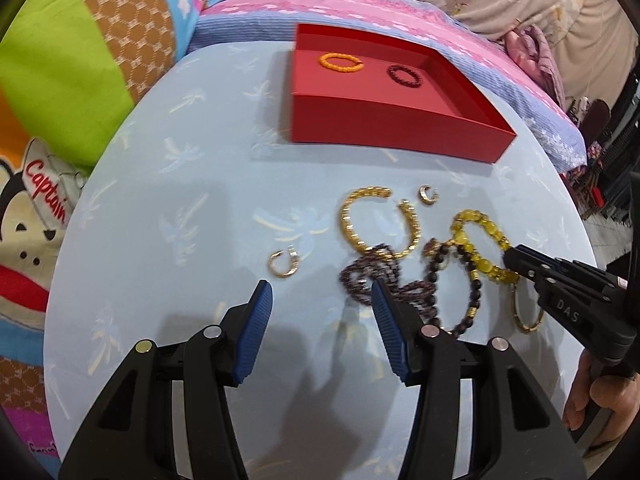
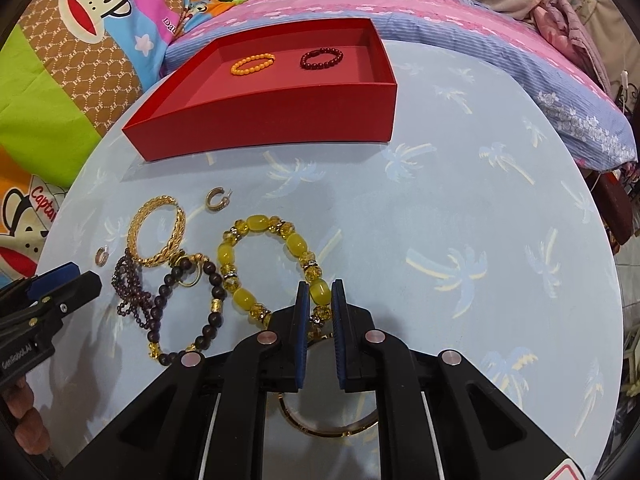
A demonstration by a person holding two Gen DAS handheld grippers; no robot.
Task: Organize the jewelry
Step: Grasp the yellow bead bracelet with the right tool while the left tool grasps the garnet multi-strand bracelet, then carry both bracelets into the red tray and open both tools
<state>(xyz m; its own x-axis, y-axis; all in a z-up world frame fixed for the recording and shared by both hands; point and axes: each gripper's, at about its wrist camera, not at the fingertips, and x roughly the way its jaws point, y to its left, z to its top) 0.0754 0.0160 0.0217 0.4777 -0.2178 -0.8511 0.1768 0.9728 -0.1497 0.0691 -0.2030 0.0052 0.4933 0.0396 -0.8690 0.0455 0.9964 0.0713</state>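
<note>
A red tray (image 1: 384,128) (image 2: 280,120) holds an orange bead bracelet (image 1: 341,63) (image 2: 253,63) and a dark red bead bracelet (image 1: 404,75) (image 2: 322,58). Loose jewelry lies on the table: a yellow bead bracelet (image 2: 256,224) (image 1: 476,232), a gold chain bangle (image 1: 352,216) (image 2: 158,232), dark bead bracelets (image 2: 168,292) (image 1: 400,284), small hoop earrings (image 1: 283,264) (image 2: 216,200). My right gripper (image 2: 320,300) (image 1: 512,260) is shut on the yellow bracelet's near beads. My left gripper (image 1: 322,304) is open above the table, empty, by the dark beads.
The round table (image 2: 460,220) has a light blue palm-print cloth. A thin gold bangle (image 2: 332,432) lies under my right gripper. Colourful cushions (image 1: 60,80) and bedding (image 2: 480,20) ring the table's far side.
</note>
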